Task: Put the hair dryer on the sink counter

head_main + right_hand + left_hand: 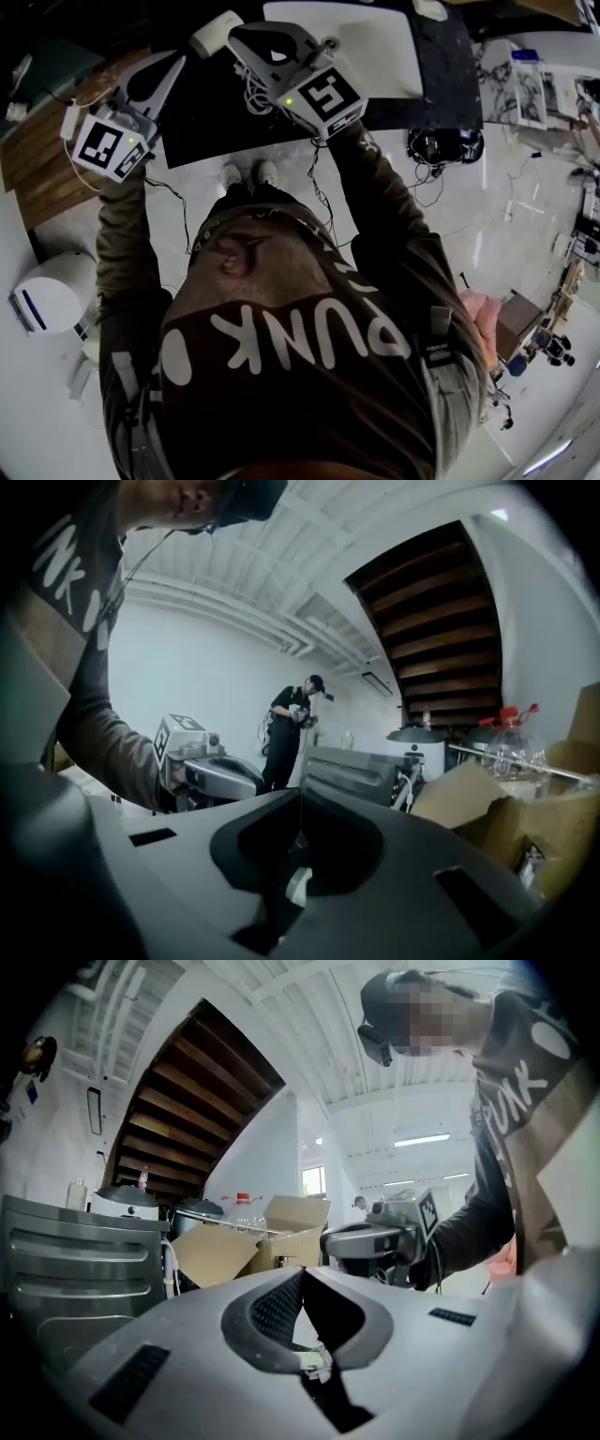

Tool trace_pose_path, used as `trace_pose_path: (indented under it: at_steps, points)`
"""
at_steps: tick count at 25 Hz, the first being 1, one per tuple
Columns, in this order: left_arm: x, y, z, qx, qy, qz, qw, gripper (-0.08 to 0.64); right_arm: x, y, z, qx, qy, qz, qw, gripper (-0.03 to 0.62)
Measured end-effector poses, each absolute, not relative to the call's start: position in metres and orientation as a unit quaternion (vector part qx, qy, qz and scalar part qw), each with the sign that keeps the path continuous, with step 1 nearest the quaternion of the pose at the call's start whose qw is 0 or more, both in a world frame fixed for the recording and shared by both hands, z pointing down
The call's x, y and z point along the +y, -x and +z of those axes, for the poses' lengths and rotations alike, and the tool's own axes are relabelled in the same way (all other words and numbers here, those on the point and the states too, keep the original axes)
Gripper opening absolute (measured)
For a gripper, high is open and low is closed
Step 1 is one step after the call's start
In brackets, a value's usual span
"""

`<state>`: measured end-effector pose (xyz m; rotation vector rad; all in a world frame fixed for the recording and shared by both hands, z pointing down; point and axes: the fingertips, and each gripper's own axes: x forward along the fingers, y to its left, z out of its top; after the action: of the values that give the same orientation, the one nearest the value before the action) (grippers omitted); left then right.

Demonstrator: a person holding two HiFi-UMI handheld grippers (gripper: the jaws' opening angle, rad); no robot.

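In the head view both grippers are held up close to the camera, over a black sink counter with a white basin. My left gripper is shut and empty. My right gripper is shut too, with nothing between its jaws. A white object with a bundled white cord lies on the counter beside the right jaw tips; it may be the hair dryer, partly hidden. The left gripper view shows its closed jaws and the right gripper. The right gripper view shows its closed jaws and the left gripper.
A white round bin stands on the floor at the left, beside wooden boards. Black cables lie by the counter's right end. Cardboard boxes, a metal cabinet and a person in black are around the room.
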<state>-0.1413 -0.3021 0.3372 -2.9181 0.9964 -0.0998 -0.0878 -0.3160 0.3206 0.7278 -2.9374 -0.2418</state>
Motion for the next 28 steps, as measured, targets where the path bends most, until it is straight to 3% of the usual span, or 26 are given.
trace_pose_path:
  at_steps: [28]
  points:
    - [-0.293, 0.128, 0.32, 0.318, 0.947, -0.032, 0.043, -0.006, -0.298, 0.089, 0.32, -0.971, -0.216, -0.103, 0.027, 0.008]
